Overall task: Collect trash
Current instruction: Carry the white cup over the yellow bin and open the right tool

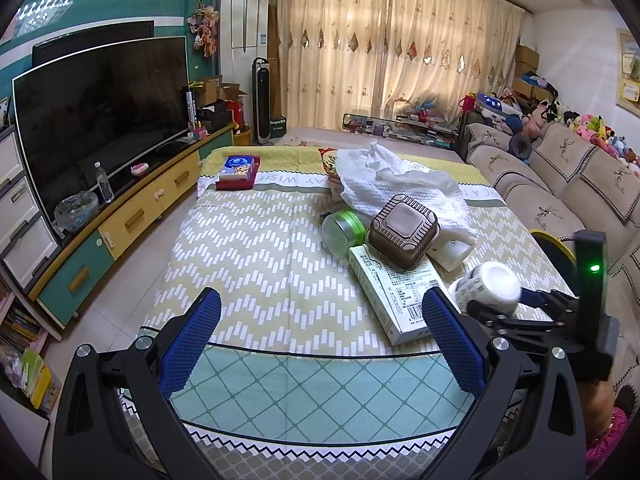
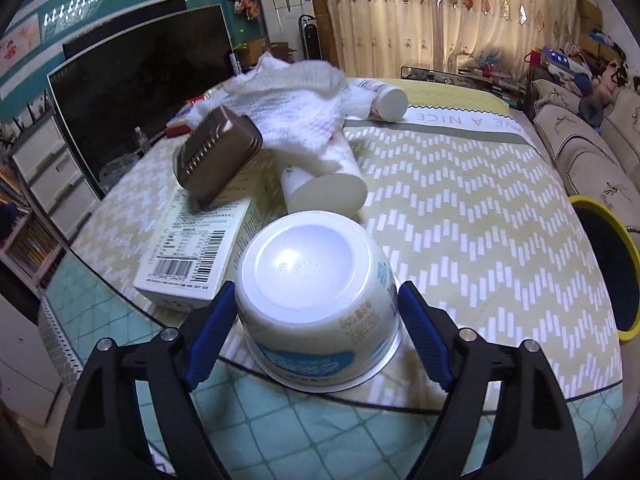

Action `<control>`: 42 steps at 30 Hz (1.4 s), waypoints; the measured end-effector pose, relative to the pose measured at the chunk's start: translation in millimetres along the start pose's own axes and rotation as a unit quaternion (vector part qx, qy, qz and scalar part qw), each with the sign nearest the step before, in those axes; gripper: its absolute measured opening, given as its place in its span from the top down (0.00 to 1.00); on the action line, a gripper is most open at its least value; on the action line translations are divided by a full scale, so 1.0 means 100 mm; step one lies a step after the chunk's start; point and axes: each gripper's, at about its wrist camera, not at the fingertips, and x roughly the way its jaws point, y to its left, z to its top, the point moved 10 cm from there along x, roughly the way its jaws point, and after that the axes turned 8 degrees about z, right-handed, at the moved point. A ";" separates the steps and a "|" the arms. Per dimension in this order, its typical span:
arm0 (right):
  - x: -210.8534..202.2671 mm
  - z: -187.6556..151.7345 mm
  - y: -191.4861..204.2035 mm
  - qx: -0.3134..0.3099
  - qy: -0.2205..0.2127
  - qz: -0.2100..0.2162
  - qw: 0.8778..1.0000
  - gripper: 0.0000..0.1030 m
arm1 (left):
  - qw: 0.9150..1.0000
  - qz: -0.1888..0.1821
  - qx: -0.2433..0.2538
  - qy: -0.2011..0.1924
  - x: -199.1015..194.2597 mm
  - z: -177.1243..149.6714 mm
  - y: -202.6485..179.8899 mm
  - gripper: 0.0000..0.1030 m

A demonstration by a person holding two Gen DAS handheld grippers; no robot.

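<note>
R gripper [image 2: 317, 308] has its jaws clamped on a white yogurt cup [image 2: 316, 300], blue pads pressed to both sides, cup bottom facing fwd, held just above the near edge of the bench [image 2: 480, 208] w/ its zigzag cloth. Ahead-left of the R jaws: flat white carton [image 2: 192, 252] w/ barcode, a brown square tub [image 2: 218, 156] tilted on top of it. Straight ahead, just past the cup: a white paper cup [image 2: 324, 184] lying on its side, partly under a crumpled paper towel [image 2: 288, 100]; a small white bottle [image 2: 384, 100] lies farther ahead. Yellow-rimmed bin [image 2: 608, 268] well to the right of the R jaws, beside the bench. L gripper [image 1: 320, 320] jaws spread wide, nothing between them, over the near bench edge. From the L cam, the carton is just ahead-right of the jaws, and a clear jar w/ green band [image 1: 344, 232] lies ahead, touching the tub. Red box [image 1: 238, 172] sits far ahead-left.
</note>
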 end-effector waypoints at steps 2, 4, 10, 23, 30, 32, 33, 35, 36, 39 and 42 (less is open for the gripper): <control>-0.13 0.03 -0.02 0.000 -0.013 -0.001 1.000 0.25 | 1.000 -0.002 0.001 0.001 0.01 0.00 -0.02 0.04; -0.28 0.08 -0.07 0.001 -0.027 -0.006 1.000 0.25 | 1.000 -0.005 0.004 0.002 0.04 0.00 -0.06 0.04; -0.73 0.32 -0.76 0.036 -0.075 -0.073 0.994 0.25 | 1.000 -0.015 0.016 0.008 0.11 0.00 -0.22 0.04; -0.94 0.34 -2.97 0.162 -0.063 -0.214 0.961 0.25 | 0.998 -0.033 0.045 0.027 0.43 0.05 -0.71 0.04; -0.69 0.13 -3.65 0.202 -0.021 -0.234 0.951 0.25 | 0.997 -0.043 0.056 0.035 0.61 0.11 -0.99 0.04; -0.63 0.10 -3.73 0.209 -0.013 -0.238 0.948 0.25 | 0.996 -0.044 0.060 0.041 0.68 0.11 -1.07 0.04; -0.60 0.08 -3.76 0.214 -0.010 -0.238 0.948 0.24 | 0.996 -0.045 0.061 0.043 0.70 0.11 -1.10 0.04; -0.58 0.06 -3.82 0.219 -0.007 -0.241 0.946 0.18 | 0.996 -0.047 0.063 0.048 0.75 0.12 -1.14 0.04; -0.58 0.07 -3.82 0.219 -0.009 -0.242 0.945 0.17 | 0.996 -0.048 0.064 0.049 0.76 0.12 -1.16 0.04; -0.59 0.09 -3.81 0.212 -0.013 -0.249 0.945 0.17 | 0.995 -0.046 0.067 0.051 0.83 0.16 -1.19 0.04; -0.61 0.10 -3.74 0.209 -0.018 -0.247 0.946 0.16 | 0.995 -0.044 0.069 0.054 0.92 0.18 -1.21 0.04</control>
